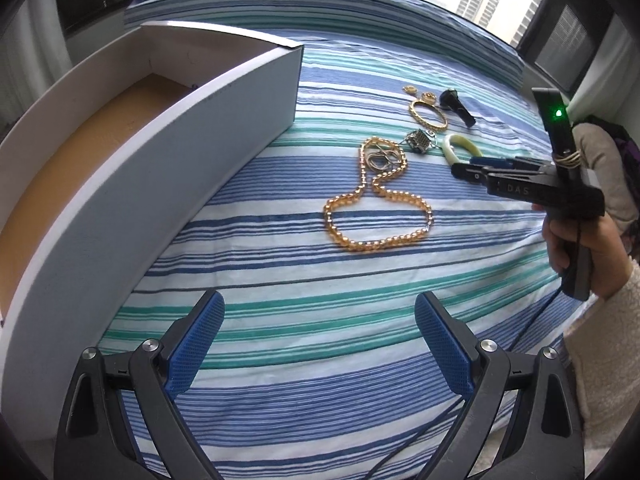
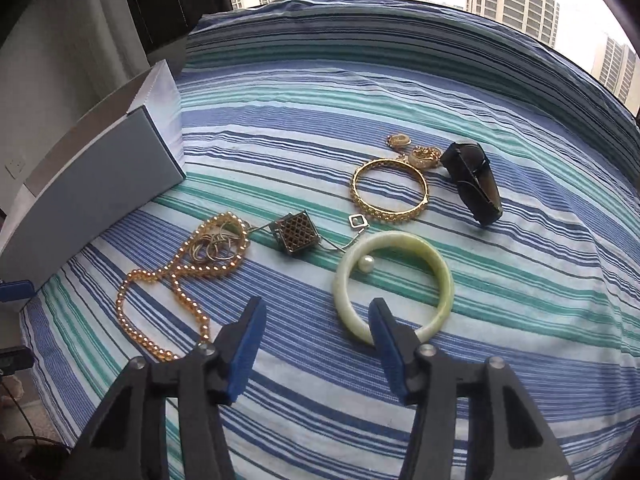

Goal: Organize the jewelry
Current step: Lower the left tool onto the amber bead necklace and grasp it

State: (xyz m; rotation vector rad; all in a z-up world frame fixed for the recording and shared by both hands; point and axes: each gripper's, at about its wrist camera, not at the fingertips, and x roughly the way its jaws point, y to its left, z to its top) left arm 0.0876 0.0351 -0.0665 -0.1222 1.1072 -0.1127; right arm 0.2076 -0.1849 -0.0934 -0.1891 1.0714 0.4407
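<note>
the jade bangle [image 2: 394, 286] lies flat on the striped bed [image 2: 500, 320], a pearl [image 2: 366, 265] inside its ring, near the gold bangle [image 2: 390, 191] and bead necklace [image 2: 176, 284]. the right claw [image 2: 316, 322] hovers low over the bangle's near rim, spread wide and empty. the left claw [image 1: 319, 312] hangs open beside the white box [image 1: 140, 168].

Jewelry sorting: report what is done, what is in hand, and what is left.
Done: nothing shows; the visible part of the box looks bare. In hand: nothing. The left gripper and right gripper are both open, the right one close over the green bangle. Left: the bead necklace, gold bangle, pearl, cube pendant, earrings and black clip all lie on the bedspread.
</note>
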